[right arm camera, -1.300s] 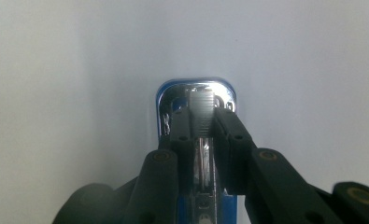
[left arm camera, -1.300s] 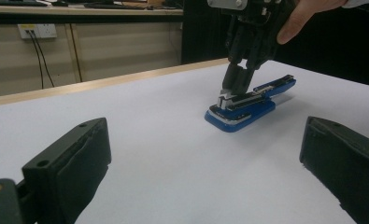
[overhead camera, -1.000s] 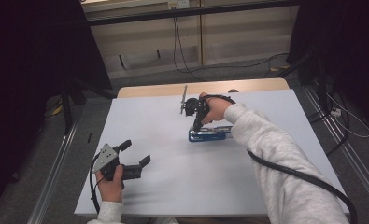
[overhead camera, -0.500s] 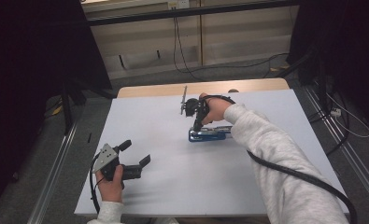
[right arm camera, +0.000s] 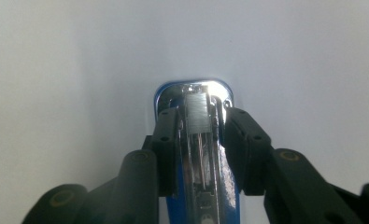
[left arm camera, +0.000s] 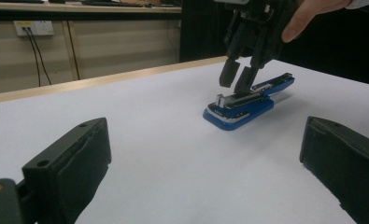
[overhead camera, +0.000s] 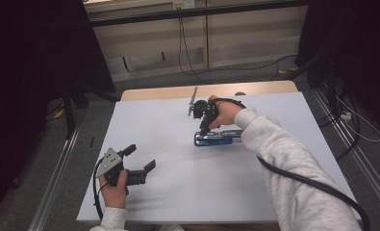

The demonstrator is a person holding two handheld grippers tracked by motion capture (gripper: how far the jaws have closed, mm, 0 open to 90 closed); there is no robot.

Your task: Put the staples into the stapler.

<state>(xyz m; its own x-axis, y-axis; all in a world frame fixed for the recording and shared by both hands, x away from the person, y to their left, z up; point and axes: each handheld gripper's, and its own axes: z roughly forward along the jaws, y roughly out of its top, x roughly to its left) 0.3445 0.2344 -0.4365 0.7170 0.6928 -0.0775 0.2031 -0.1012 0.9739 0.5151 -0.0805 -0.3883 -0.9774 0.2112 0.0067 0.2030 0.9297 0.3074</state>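
Stapler: bright blue body, silver metal top rail and chrome front rim. Tabletop: plain white sheet, no pattern; pale wood edge along the far side. Both hand-held grippers: matte black jaws; left one bears a grey plate. Sleeve: light grey, speckled.

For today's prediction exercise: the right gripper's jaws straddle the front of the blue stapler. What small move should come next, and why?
Probably lift the right gripper straight up, clear of the blue stapler. Its jaws have just been opening and stand either side of the metal staple channel, seemingly with small gaps. The stapler lies flat on the white table; the left gripper waits open, apart.
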